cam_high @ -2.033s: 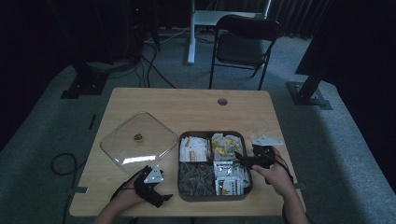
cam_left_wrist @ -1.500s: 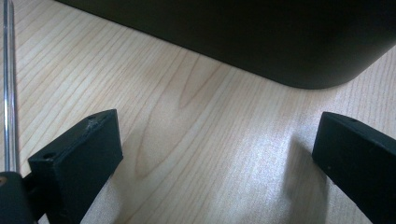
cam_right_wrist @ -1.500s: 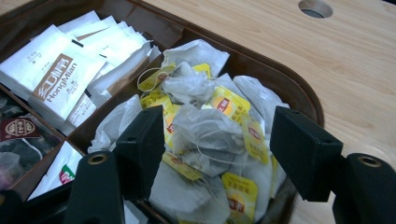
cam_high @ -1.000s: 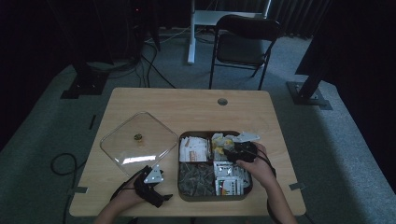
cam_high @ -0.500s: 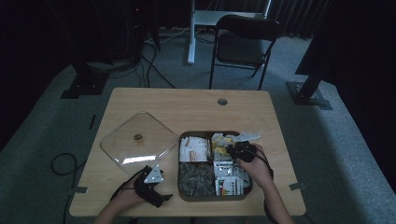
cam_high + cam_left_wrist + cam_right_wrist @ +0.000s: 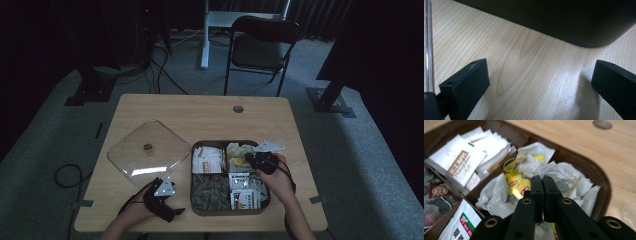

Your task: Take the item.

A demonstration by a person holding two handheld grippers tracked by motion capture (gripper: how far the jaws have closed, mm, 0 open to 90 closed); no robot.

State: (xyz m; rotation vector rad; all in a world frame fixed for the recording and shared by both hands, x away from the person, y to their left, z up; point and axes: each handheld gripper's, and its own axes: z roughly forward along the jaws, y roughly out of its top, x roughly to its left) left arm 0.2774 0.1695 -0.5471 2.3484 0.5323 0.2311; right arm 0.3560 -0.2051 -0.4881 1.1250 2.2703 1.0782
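We find the right gripper (image 6: 248, 159) over the far right compartment of the dark divided tray (image 6: 227, 144), above the pile of white tea bags with yellow tags (image 6: 524, 173). Its jaws have just been closing and now stand pressed together; in the right gripper view we cannot tell whether a bag or its string is caught between the tips. The tray sits on the near right part of the wooden table (image 6: 200, 112). White sachets (image 6: 208, 158) fill its far left compartment. The left gripper (image 6: 172, 214) rests at the near edge of the table, just left of the tray, jaws wide apart with only bare wood between them. The clear lid (image 6: 148, 152) lies flat to the tray's left.
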